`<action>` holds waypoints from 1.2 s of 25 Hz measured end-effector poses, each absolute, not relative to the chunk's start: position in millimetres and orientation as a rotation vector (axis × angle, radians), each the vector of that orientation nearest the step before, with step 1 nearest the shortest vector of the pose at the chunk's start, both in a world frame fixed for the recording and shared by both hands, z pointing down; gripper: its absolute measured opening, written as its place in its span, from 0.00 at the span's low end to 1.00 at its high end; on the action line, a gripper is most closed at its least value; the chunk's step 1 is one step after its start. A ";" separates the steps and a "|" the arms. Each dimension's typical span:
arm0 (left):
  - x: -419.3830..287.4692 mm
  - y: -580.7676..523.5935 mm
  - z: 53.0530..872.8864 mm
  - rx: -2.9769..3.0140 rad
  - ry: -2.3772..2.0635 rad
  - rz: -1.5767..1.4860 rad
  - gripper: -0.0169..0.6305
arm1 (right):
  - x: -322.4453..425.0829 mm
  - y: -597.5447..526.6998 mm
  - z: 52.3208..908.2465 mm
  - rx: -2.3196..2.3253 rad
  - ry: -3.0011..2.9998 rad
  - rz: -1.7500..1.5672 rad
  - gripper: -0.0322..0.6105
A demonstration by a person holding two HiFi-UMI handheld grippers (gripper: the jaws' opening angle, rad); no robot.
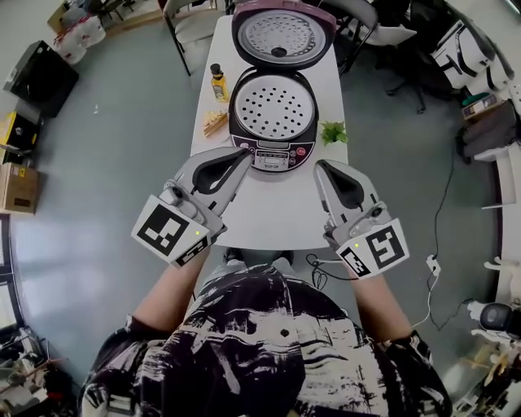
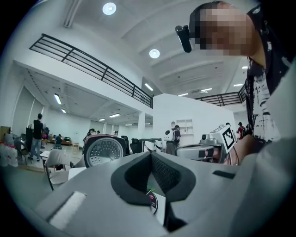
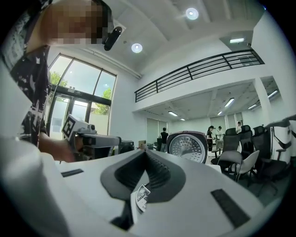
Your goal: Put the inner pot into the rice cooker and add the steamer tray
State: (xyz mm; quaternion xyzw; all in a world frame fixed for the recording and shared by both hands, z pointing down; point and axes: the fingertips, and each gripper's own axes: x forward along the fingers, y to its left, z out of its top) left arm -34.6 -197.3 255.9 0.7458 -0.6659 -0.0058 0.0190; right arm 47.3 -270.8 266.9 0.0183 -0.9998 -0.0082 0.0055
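The rice cooker stands at the middle of the white table with its lid swung up and back. A perforated steamer tray sits in its top; the inner pot beneath is hidden. My left gripper hangs over the near table, shut and empty, its tips close to the cooker's control panel. My right gripper is beside it, also shut and empty. The left gripper view shows the left gripper with the open lid beyond. The right gripper view shows the right gripper and the lid.
A bottle and a piece of food lie left of the cooker, and a small green plant sits to its right. Chairs stand at the table's far end. Boxes sit on the floor at left, a cable at right.
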 end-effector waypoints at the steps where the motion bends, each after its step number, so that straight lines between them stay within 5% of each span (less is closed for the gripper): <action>1: -33.6 -199.5 256.1 2.312 -2.072 -0.008 0.03 | 46.9 -273.3 267.3 0.064 -3.130 -0.030 0.05; 30: -29.8 -208.5 276.4 2.262 -2.087 0.003 0.03 | 24.4 -282.0 283.9 0.071 -3.107 -0.033 0.05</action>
